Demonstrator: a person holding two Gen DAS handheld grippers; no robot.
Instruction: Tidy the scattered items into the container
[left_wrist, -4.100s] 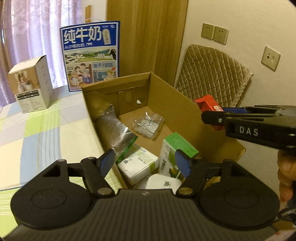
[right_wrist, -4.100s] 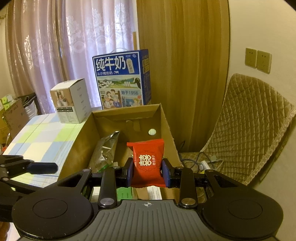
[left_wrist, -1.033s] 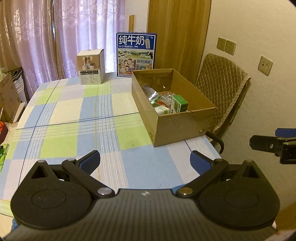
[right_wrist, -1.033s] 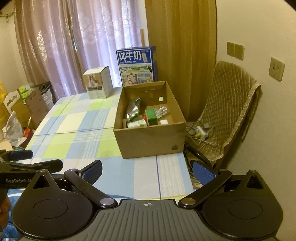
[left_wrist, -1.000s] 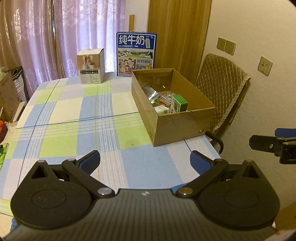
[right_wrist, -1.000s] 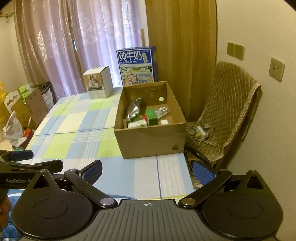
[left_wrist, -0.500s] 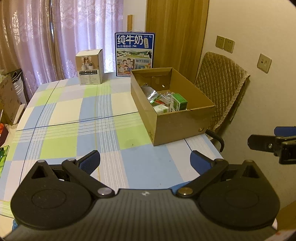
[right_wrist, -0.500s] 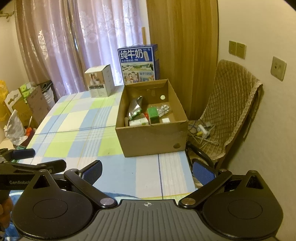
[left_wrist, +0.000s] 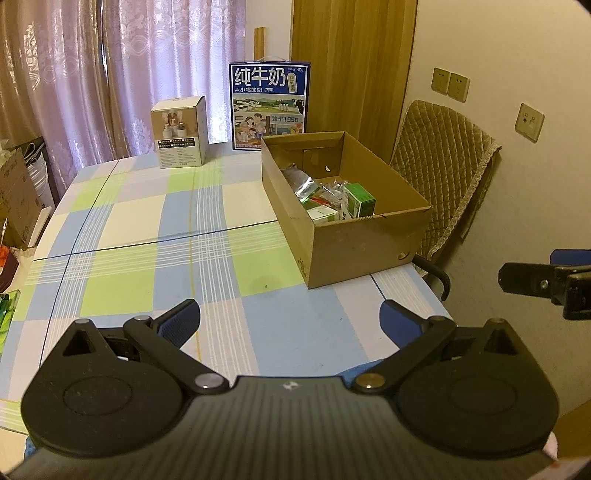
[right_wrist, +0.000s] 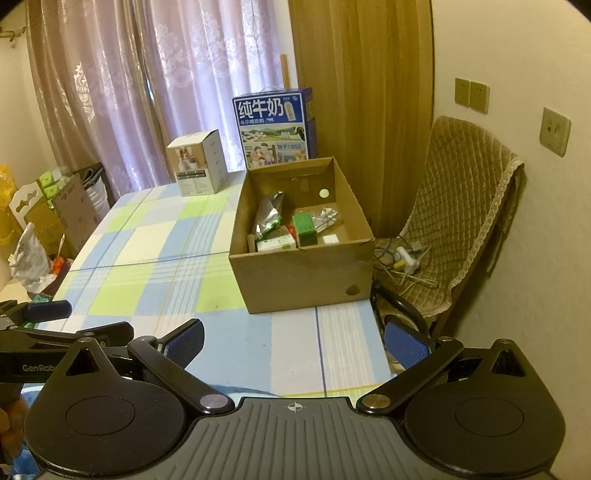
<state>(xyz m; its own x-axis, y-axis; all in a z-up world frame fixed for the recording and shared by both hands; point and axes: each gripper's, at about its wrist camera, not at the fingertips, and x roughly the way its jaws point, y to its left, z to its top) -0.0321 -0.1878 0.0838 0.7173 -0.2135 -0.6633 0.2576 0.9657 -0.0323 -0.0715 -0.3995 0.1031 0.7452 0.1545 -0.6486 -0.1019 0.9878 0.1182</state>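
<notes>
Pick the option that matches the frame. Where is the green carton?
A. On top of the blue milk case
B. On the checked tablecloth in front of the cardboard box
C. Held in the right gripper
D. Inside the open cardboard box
D: the green carton stands inside the open cardboard box among the other packets, while the right gripper and the left gripper are both open and hold nothing.

left hand-held gripper (left_wrist: 290, 323) spread wide, empty; right hand-held gripper (right_wrist: 293, 341) likewise
</notes>
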